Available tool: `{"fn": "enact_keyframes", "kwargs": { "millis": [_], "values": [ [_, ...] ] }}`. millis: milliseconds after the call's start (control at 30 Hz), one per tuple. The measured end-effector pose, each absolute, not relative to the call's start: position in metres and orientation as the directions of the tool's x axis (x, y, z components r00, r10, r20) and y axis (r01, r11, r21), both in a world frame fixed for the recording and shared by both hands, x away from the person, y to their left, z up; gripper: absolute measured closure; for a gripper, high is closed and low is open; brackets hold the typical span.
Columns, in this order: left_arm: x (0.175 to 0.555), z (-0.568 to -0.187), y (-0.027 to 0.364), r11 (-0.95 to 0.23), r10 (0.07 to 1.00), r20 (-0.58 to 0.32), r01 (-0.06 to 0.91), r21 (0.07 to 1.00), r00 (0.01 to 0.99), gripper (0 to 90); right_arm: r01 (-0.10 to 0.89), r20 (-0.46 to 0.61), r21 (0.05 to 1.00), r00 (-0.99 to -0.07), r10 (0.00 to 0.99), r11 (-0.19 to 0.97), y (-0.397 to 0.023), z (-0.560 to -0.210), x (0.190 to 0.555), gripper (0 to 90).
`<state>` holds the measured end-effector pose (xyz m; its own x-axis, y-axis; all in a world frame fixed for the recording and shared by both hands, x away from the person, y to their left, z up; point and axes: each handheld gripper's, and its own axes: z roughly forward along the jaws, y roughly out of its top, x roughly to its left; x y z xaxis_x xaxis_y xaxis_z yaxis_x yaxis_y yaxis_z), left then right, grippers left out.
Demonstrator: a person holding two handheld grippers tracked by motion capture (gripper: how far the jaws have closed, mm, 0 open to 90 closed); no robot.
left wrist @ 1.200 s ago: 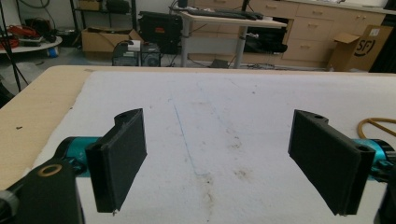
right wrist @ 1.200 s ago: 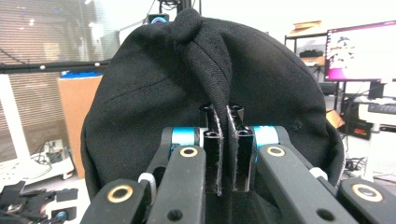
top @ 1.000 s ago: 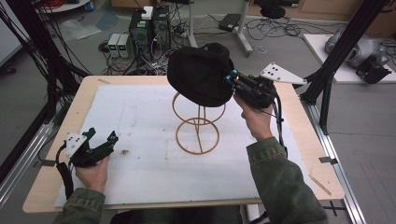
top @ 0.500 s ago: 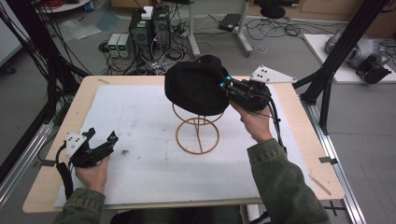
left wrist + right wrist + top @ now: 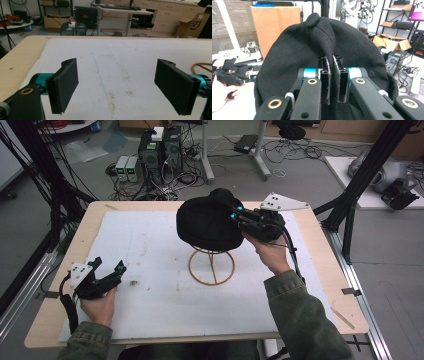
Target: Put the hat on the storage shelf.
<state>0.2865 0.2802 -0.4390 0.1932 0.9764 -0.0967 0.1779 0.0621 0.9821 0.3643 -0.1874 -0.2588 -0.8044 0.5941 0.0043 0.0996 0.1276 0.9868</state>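
Note:
A black cap (image 5: 207, 222) hangs over a gold wire stand (image 5: 211, 266) in the middle of the white mat (image 5: 150, 250). My right gripper (image 5: 239, 218) is shut on a pinched fold of the cap's fabric, and the cap (image 5: 312, 50) bulges up in front of its jaws in the right gripper view. Whether the cap touches the stand's top is hidden. My left gripper (image 5: 110, 270) rests on the mat at the front left, open with nothing between its fingers (image 5: 63, 87). Part of the stand's ring (image 5: 201, 67) shows at the right edge of the left gripper view.
The mat covers a wooden table (image 5: 125, 207) with black frame posts (image 5: 360, 185) at its sides. Computers and cables (image 5: 160, 155) lie on the floor behind. In the right gripper view the left gripper (image 5: 233, 71) and hand show far off.
My right gripper has carried the cap leftward and a little lower over the stand. The left gripper has stayed still.

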Motion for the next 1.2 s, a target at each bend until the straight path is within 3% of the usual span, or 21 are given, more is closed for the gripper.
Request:
{"fn": "enact_keyframes", "kwargs": {
  "millis": [367, 733, 900, 1067, 1200],
  "values": [
    [0.287, -0.439, 0.281, 0.074, 0.977, -0.107, 0.173, 0.982, 0.187, 19.5, 0.124, 0.046, 0.988, -0.809, 0.587, 0.093, -0.192, -0.267, 0.364, 83.1],
    [0.286, -0.439, 0.281, 0.065, 0.977, -0.100, 0.179, 0.982, 0.191, 19.5, 0.131, 0.050, 0.987, -0.804, 0.593, 0.094, -0.196, -0.273, 0.360, 71.6],
    [0.286, -0.439, 0.281, 0.070, 0.976, -0.104, 0.177, 0.982, 0.190, 19.4, 0.150, 0.076, 0.986, -0.794, 0.603, 0.073, -0.199, -0.276, 0.361, 54.1],
    [0.286, -0.439, 0.281, 0.065, 0.977, -0.100, 0.180, 0.982, 0.190, 19.5, 0.152, 0.089, 0.987, -0.791, 0.605, 0.054, -0.206, -0.280, 0.362, 21.6],
    [0.286, -0.439, 0.281, 0.065, 0.977, -0.099, 0.179, 0.982, 0.189, 19.5, 0.139, 0.080, 0.990, -0.756, 0.650, 0.040, -0.209, -0.282, 0.359, 12.4]
  ]
}}
